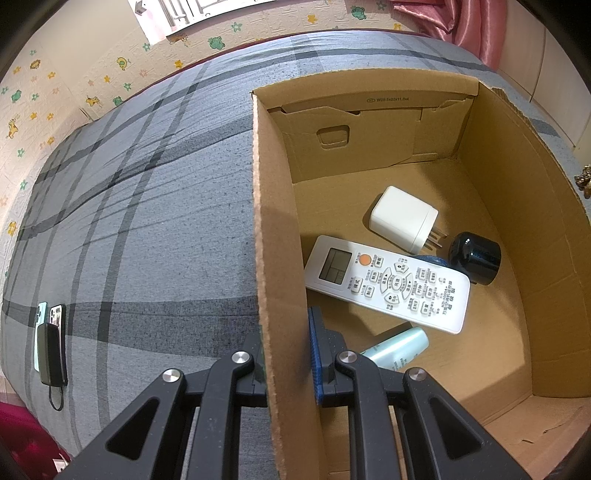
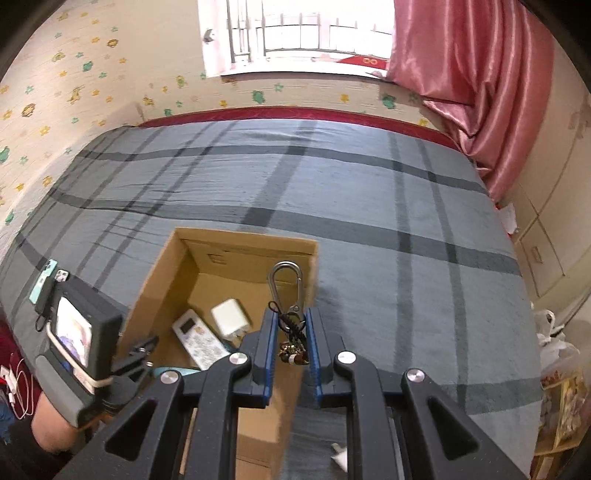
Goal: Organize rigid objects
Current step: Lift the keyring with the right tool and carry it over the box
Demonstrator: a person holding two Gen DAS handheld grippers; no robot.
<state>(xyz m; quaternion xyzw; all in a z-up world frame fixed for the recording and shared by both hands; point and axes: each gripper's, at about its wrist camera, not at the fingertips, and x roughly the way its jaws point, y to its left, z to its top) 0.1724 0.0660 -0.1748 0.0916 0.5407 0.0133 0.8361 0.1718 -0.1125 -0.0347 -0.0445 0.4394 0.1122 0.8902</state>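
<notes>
Two views split the scene between them. From the left wrist camera, the inside of the cardboard box [image 1: 369,147] lies open to close inspection: a white remote control [image 1: 388,282] lies flat on the floor of the box, a white plug adapter [image 1: 402,219] sits just beyond it, a black round cap-like object [image 1: 474,258] rests beside the remote's far end, and a pale green tube [image 1: 399,349] lies nearest the camera. Something blue shows under the remote, too hidden to identify. The left gripper [image 1: 286,354] is clamped on the box's near side wall, one finger outside on the grey plaid bedspread [image 1: 147,221] side and the blue-padded finger inside. Two phones and a dark power bank [image 1: 51,347] lie at the bed's left edge.

From the right wrist camera, the box [image 2: 236,247] appears from higher and farther back, and only the remote [image 2: 199,339] and adapter [image 2: 231,317] can be made out inside. This view alone shows the keychain [image 2: 290,321]: the right gripper [image 2: 290,343] is closed on its dark cord and beaded charm, with the silver carabiner sticking out past the fingertips, over the box's right rim. It also shows the left gripper's body [image 2: 85,339] with its small screen at the box's left side, a person's forearm beneath it, the pink curtain [image 2: 461,74] and the window [image 2: 295,33].
</notes>
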